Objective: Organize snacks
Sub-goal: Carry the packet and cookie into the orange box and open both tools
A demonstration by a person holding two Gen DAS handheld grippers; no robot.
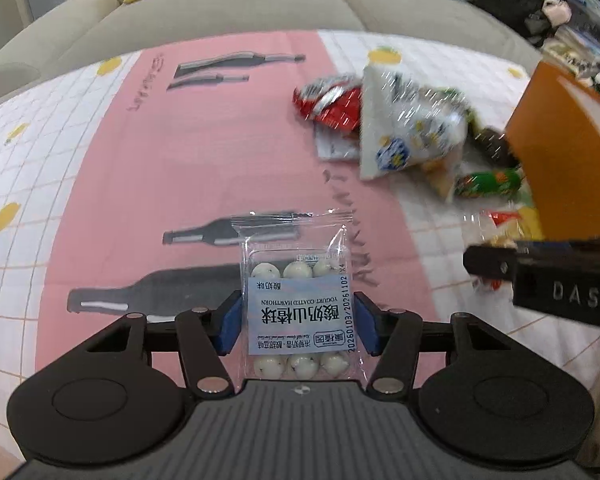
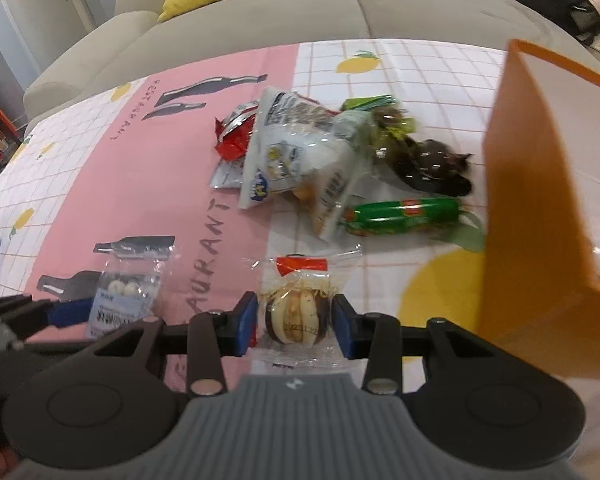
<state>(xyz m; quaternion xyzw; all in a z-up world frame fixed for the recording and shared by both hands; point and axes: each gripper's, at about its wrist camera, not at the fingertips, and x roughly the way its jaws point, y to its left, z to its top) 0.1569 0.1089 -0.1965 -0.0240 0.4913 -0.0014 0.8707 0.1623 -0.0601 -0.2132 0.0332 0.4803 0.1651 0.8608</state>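
Two views show the same counter (image 1: 112, 184), covered by a pink and white checked cloth.

From the left wrist, the left gripper (image 1: 299, 322) holds its blue fingers (image 1: 230, 326) against both sides of a clear packet of yoghurt-coated hawthorn balls (image 1: 300, 300), which lies on the pink strip near the counter's near edge. Whether they press it or only touch cannot be told. Toward the right edge lie a heap of snacks (image 1: 404, 124) and an orange box (image 1: 560, 152).

From the right wrist, the right gripper (image 2: 294, 326) has its fingers (image 2: 246, 326) clamped on a clear-wrapped round biscuit snack (image 2: 296, 316), near the counter's near edge. The orange box (image 2: 540, 208) stands at the right edge, with a green sausage-shaped packet (image 2: 400, 216) just beside it. The hawthorn packet (image 2: 120, 300) lies to the left, with the left gripper's blue finger (image 2: 70, 314) at its side.
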